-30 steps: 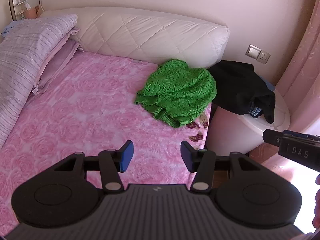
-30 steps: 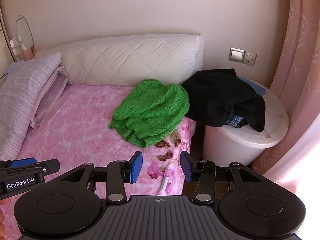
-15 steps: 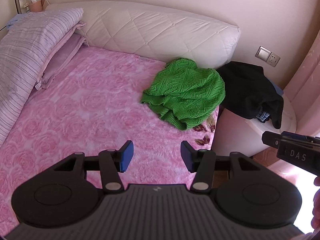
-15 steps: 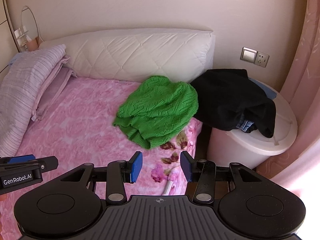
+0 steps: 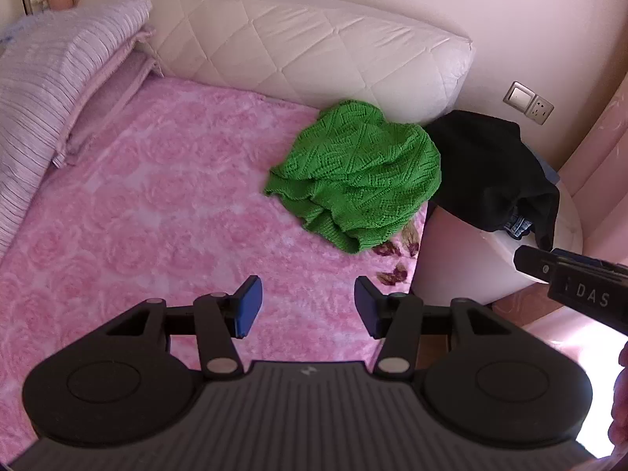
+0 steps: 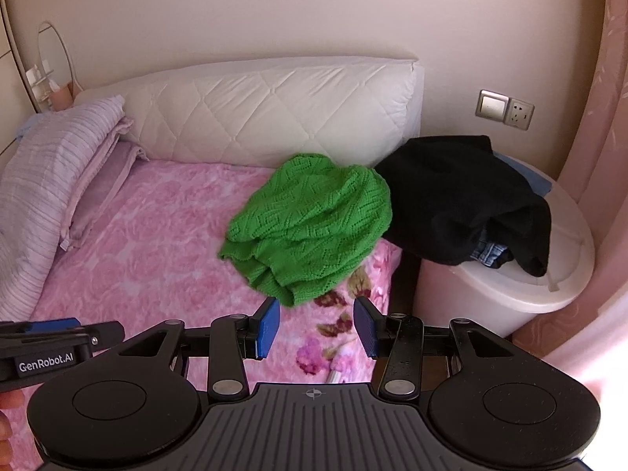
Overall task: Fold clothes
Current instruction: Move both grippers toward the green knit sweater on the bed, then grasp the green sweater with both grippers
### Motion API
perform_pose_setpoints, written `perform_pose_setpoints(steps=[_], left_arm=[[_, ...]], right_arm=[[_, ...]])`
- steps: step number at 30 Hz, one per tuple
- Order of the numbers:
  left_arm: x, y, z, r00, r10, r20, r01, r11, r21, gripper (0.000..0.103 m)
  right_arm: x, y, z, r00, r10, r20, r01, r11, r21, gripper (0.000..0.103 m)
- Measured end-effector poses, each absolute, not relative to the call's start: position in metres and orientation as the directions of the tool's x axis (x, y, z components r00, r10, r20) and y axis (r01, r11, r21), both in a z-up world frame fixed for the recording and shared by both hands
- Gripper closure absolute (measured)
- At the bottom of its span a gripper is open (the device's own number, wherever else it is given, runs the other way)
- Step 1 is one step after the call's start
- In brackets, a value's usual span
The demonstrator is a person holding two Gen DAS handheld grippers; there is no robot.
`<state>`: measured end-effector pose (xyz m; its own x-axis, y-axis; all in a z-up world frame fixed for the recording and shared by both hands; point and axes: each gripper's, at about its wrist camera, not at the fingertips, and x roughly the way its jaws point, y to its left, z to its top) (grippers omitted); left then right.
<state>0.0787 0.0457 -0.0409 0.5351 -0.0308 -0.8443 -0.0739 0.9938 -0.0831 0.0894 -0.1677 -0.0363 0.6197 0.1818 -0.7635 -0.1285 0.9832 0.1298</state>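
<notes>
Now both grippers, left gripper (image 5: 308, 306) and right gripper (image 6: 317, 331), have drifted closer to the green sweater (image 6: 310, 223), jaws apart and empty (it lies bunched beside the headboard (image 6: 274, 114)), so a grab looks likely.

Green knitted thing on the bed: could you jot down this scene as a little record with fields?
garment: crumpled green knitted sweater, unfolded
location: pink rose-patterned bed cover, near the quilted white headboard
neighbour: black garment draped over a round white bedside cabinet
left claw: open, holding nothing
right claw: open, holding nothing
folding: not yet begun
</notes>
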Motion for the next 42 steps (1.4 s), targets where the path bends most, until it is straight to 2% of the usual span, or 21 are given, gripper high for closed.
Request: perform_pose_setpoints(steps=[8, 20, 27, 28, 32, 42], left_arm=[[0.122, 0.031, -0.073, 0.487, -0.057, -0.871, -0.069, 0.992, -0.103, 0.056], [0.214, 0.009, -0.121, 0.431, -0.072, -0.899, -0.08, 0.99, -0.117, 0.056], [0.271, 0.001, -0.149, 0.414, -0.041, -0.909, -0.079, 0.994, -0.081, 0.056], [0.279, 0.0, -0.154, 0.412, -0.036, -0.91, -0.078, 0.994, -0.075, 0.056], [0.309, 0.001, -0.176, 0.383, -0.028, -0.923, -0.082, 0.995, -0.064, 0.056], [0.382, 0.01, -0.234, 0.359, -0.002, -0.933, -0.105, 0.994, -0.043, 0.056]], right_arm=[[0.135, -0.195, -0.065, 0.56, 0.21, -0.801, -0.087, 0.977, 0.196, 0.057], [0.229, -0.228, -0.112, 0.479, 0.186, -0.858, 0.001, 0.977, 0.212, 0.057], [0.284, -0.236, -0.134, 0.441, 0.227, -0.868, 0.016, 0.965, 0.26, 0.057], [0.291, -0.238, -0.139, 0.439, 0.233, -0.868, 0.028, 0.962, 0.273, 0.055], [0.318, -0.249, -0.16, 0.429, 0.272, -0.861, 0.091, 0.936, 0.34, 0.032], [0.378, -0.254, -0.222, 0.37, 0.314, -0.874, 0.182, 0.898, 0.399, 0.029]])
